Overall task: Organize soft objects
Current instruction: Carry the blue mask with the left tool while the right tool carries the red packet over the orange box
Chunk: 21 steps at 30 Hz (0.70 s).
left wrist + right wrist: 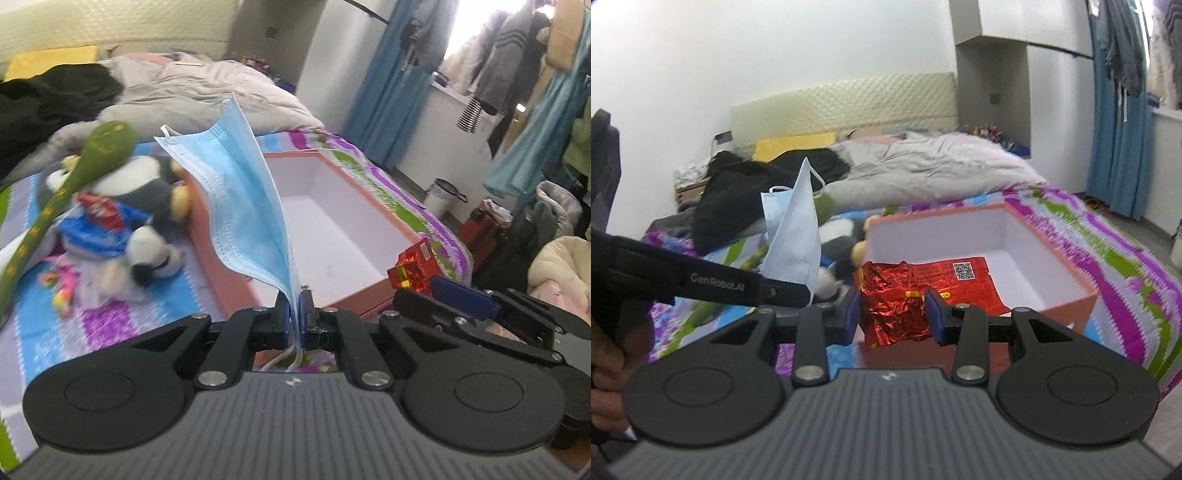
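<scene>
My left gripper (294, 314) is shut on a blue face mask (236, 199), held up over the near left edge of an open orange box with white inside (332, 236). The mask also shows in the right wrist view (792, 236). My right gripper (893, 314) is shut on a crumpled red foil wrapper (905, 299), held over the near edge of the box (964, 243). The wrapper shows in the left wrist view (413, 267) at the box's near right corner. A panda plush (136, 206) and a green plush stick (55, 210) lie left of the box.
The box sits on a striped purple, blue and green bedsheet (129, 314). A grey quilt (207, 88) and black clothes (48, 99) lie further up the bed. Hanging clothes, a small bin (441, 195) and piles fill the floor at the right.
</scene>
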Available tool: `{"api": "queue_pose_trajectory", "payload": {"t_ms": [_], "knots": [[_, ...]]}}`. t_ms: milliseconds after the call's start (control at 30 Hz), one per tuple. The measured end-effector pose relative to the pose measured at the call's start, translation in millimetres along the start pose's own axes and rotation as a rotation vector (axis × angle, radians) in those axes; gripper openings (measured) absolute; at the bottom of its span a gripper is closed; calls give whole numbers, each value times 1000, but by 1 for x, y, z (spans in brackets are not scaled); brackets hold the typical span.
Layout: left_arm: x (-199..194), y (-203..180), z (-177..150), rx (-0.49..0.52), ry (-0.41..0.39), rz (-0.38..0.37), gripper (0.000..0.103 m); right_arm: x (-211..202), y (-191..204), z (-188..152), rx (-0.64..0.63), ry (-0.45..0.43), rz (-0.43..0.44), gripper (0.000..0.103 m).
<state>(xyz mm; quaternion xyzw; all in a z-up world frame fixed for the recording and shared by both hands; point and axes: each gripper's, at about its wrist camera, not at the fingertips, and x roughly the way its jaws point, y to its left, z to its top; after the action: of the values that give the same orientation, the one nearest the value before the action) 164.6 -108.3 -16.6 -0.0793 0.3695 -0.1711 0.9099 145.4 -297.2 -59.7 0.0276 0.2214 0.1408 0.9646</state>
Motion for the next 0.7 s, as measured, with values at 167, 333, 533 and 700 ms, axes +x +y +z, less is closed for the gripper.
{"api": "queue_pose_trajectory", "payload": {"t_ms": [167,333,533,700], "knots": [[32,-13,31,28,1,-19,6,26,-26,18,29,-4,-51,42],[66,-22,63,49,6,-4,6,60,-55,31,55,45,-74,42],[105,-24,109,45,56,-10,6,96,-83,51,88,104,-83,42],[145,-24,139,57,137,10,6,130,-101,57,144,209,-25,42]]}}
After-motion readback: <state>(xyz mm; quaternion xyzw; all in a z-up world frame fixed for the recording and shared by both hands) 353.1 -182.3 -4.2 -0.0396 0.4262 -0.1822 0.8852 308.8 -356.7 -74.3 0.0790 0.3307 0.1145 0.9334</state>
